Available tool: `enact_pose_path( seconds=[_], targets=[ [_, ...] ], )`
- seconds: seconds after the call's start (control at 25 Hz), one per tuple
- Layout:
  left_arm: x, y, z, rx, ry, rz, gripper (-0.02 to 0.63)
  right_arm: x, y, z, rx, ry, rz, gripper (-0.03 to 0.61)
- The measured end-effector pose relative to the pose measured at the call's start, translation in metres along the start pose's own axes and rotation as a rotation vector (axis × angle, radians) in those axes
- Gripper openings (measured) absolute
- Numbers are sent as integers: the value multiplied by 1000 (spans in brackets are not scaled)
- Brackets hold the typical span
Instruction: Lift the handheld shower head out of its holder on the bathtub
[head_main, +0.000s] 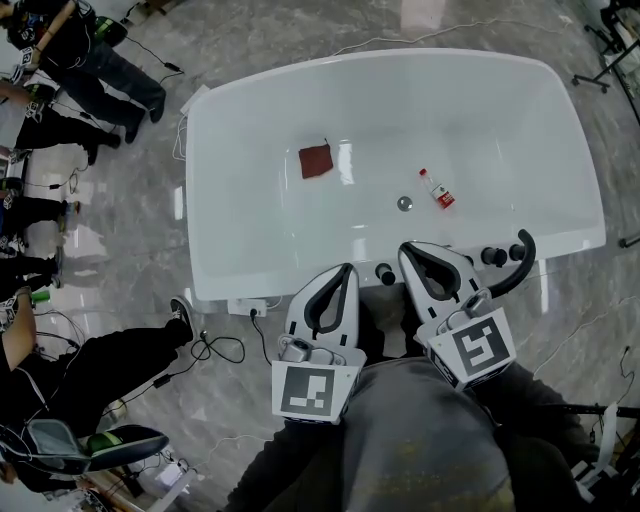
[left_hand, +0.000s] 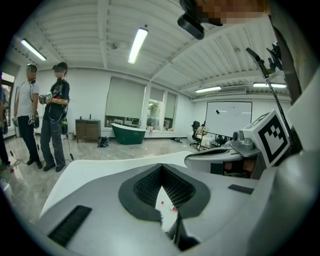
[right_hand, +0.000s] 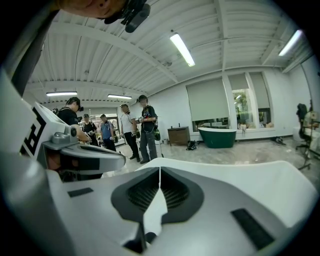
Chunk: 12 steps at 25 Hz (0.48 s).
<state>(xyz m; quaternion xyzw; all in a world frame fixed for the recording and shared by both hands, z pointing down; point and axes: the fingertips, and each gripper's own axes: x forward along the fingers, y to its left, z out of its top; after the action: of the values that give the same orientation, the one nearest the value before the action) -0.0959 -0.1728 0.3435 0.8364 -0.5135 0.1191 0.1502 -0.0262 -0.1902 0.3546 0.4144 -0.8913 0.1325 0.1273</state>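
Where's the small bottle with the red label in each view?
Head view: the small bottle with a red label lies inside the white bathtub, right of centre.
Left gripper view: bottle low centre, tiny, against the tub's white.
Right gripper view: not in it.
Shared landmark: that bathtub, white at low centre in both gripper views.

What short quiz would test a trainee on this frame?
1. True or false: the right tongs grip the shower head.
2. Which lies in the bathtub, left of the drain? A) red cloth B) sponge C) brush
3. Are the left tongs open or shut?
Key: 1 false; 2 A; 3 shut.
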Motion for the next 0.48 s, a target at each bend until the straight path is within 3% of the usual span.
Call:
enact_pose_path(
  seconds=[0.48],
  targets=[
    [-6, 1, -10, -4, 4, 3, 2, -1, 9, -7, 8, -14, 19, 6]
  ],
)
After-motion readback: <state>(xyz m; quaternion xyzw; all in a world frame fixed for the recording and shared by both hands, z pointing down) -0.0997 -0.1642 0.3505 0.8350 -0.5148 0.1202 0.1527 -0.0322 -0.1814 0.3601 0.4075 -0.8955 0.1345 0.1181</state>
